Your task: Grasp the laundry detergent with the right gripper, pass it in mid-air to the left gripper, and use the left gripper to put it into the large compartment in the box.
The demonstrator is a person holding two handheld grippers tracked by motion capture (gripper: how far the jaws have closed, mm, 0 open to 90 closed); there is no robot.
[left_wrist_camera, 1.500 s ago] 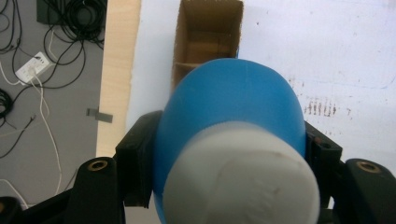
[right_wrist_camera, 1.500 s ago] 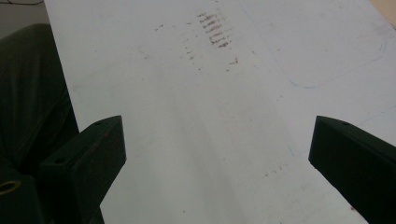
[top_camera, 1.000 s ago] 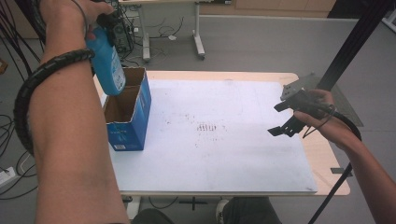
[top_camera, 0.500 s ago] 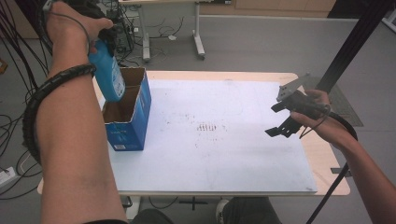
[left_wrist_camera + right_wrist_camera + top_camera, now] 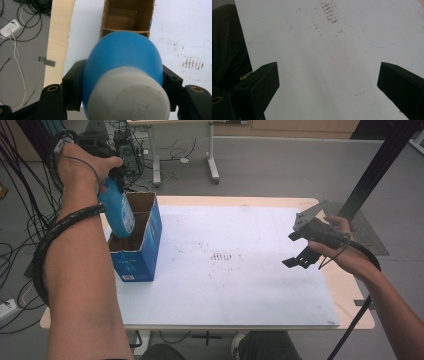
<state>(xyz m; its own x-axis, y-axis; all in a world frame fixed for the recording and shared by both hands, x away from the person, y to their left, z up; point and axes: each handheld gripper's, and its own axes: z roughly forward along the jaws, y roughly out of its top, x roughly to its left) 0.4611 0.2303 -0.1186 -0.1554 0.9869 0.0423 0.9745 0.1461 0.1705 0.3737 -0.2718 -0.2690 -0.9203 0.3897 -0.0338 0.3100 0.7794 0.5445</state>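
Two risks I saw: left gripper clamped the blue bottle above the box; it could catch the rim below, while right gripper stood open, empty.

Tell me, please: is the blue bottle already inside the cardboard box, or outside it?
Outside. The left gripper holds the blue bottle above the open cardboard box; the box's compartments look empty.
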